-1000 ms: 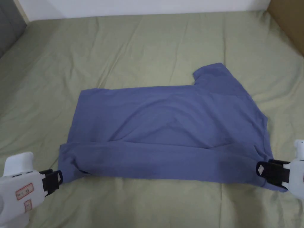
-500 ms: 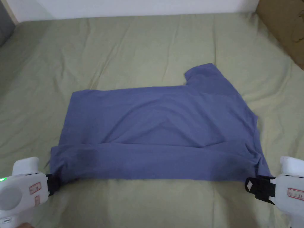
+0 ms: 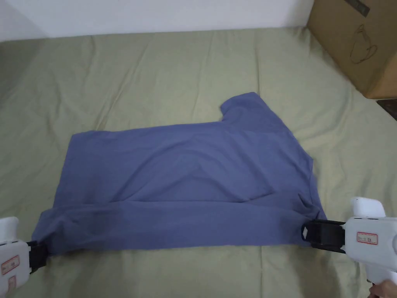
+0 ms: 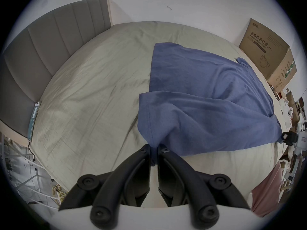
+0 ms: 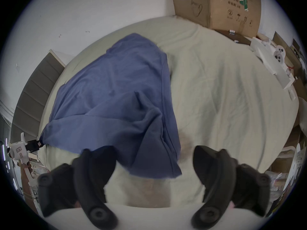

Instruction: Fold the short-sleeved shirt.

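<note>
Head view: soft, even indoor light, a bit dim w/ a greenish cast; no hard shadows, no glare, mild softness overall. Faint shading only in creases of the bed sheet (image 3: 163, 73) and under the folded edge of the shirt (image 3: 182, 186). Both gripper views: strong fisheye, black vignette round the frame, edges bent and smeared. Left gripper view fairly sharp. Right gripper view blurred near the right hand-held gripper (image 5: 154, 152); its jaws are smeared.
</note>
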A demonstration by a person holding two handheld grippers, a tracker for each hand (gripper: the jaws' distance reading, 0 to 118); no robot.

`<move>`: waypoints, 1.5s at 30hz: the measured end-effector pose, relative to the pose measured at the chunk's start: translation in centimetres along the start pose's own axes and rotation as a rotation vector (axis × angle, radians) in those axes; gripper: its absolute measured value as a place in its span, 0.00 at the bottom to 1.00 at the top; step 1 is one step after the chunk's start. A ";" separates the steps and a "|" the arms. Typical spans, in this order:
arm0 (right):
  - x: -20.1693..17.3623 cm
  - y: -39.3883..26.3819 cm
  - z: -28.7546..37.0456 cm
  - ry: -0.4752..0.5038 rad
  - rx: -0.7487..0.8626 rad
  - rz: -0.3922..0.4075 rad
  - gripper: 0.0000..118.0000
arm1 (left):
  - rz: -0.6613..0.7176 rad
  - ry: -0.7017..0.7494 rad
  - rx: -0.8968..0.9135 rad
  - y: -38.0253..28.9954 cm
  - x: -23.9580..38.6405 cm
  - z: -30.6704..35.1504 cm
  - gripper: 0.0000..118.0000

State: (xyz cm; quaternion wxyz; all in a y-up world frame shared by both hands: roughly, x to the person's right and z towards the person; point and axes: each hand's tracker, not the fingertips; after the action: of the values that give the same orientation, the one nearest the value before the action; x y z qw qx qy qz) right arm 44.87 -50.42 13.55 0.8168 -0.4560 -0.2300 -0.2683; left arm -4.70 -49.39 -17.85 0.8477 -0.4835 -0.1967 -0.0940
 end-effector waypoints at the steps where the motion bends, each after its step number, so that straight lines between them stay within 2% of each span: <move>1: 0.1 -0.1 -0.8 -0.002 -0.014 -0.004 0.47 | -0.002 0.002 -0.001 0.1 0.1 0.0 0.06; 2: 1.1 -0.1 -2.7 0.003 -0.038 0.007 0.24 | -0.009 0.004 -0.006 0.1 0.1 -0.1 0.06; 3: 1.1 -0.3 -3.4 0.021 -0.071 -0.003 0.18 | -0.014 0.007 -0.011 0.0 0.2 -0.1 0.06; 4: 0.8 -0.3 -3.0 0.054 -0.055 -0.030 0.16 | -0.018 0.011 -0.012 0.0 0.2 -0.1 0.06; 5: 0.3 -0.3 -2.5 0.027 -0.045 0.007 0.16 | -0.025 0.015 -0.016 0.1 0.3 0.0 0.06; 6: -0.4 -0.3 -2.1 -0.017 -0.029 0.084 0.14 | -0.033 0.018 -0.018 0.1 0.4 0.1 0.06; 7: -0.6 -0.3 -2.0 -0.030 -0.036 0.119 0.13 | -0.040 0.020 -0.014 0.1 0.4 0.3 0.06; 14: -0.2 -0.2 1.5 0.012 -0.019 0.074 0.13 | -0.079 0.006 -0.001 0.4 -0.1 2.6 0.06; 19: 0.3 -1.4 4.5 0.015 0.002 0.090 0.13 | -0.110 0.014 -0.002 -1.1 -0.4 5.2 0.06; 25: 1.3 -5.9 6.0 0.010 -0.051 0.060 0.13 | -0.103 0.024 -0.040 -5.2 -0.6 6.4 0.06; 28: 1.7 -7.9 5.5 0.007 -0.085 0.010 0.13 | -0.091 0.022 -0.067 -7.4 -0.9 5.4 0.07; 29: 1.8 -8.2 5.2 0.014 -0.078 -0.008 0.13 | -0.088 0.030 -0.063 -7.8 -0.9 5.1 0.10; 30: 1.8 -8.3 5.1 0.010 -0.070 -0.030 0.14 | -0.089 0.041 -0.052 -8.0 -0.7 5.0 0.27; 31: 1.8 -7.9 5.1 0.011 -0.073 -0.051 0.23 | -0.093 0.062 -0.031 -8.0 -0.5 5.1 0.47; 32: 1.7 -7.6 5.0 0.008 -0.076 -0.060 0.42 | -0.089 0.067 -0.033 -7.8 -0.5 5.2 0.66; 33: 1.5 -7.2 5.1 -0.008 -0.082 -0.061 0.73 | -0.071 0.065 -0.033 -7.4 -0.5 5.3 0.80; 34: 1.4 -6.8 5.2 -0.015 -0.073 -0.054 0.80 | -0.017 0.046 -0.003 -6.8 -0.6 5.8 0.81; 37: 0.5 -4.9 6.8 0.000 -0.014 -0.032 0.80 | 0.054 -0.018 0.076 -4.8 -0.7 7.6 0.79; 38: 0.1 -4.1 7.5 0.012 0.019 -0.023 0.77 | 0.059 -0.030 0.102 -4.0 -0.4 8.1 0.76; 39: -0.3 -3.3 7.9 0.025 0.051 -0.013 0.65 | 0.065 -0.039 0.126 -3.3 -0.1 8.4 0.61; 41: -1.1 -1.8 8.4 0.046 0.084 0.000 0.24 | 0.061 -0.056 0.145 -2.1 0.5 8.5 0.17; 43: -1.5 -1.1 7.9 0.026 0.118 0.006 0.13 | 0.061 -0.037 0.163 -1.4 1.5 7.2 0.03; 44: -1.8 -0.8 7.3 0.017 0.105 0.008 0.10 | 0.074 0.015 0.143 -1.2 1.8 6.3 0.01; 45: -1.8 -0.8 6.6 0.041 0.075 0.022 0.10 | 0.068 -0.008 0.120 -1.1 2.2 5.5 0.01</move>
State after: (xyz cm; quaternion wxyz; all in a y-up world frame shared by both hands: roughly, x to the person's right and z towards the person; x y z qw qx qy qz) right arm 42.13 -44.60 16.05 0.8407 -0.4219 -0.2185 -0.2599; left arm -4.46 -45.14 -13.56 0.8771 -0.4387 -0.1886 -0.0511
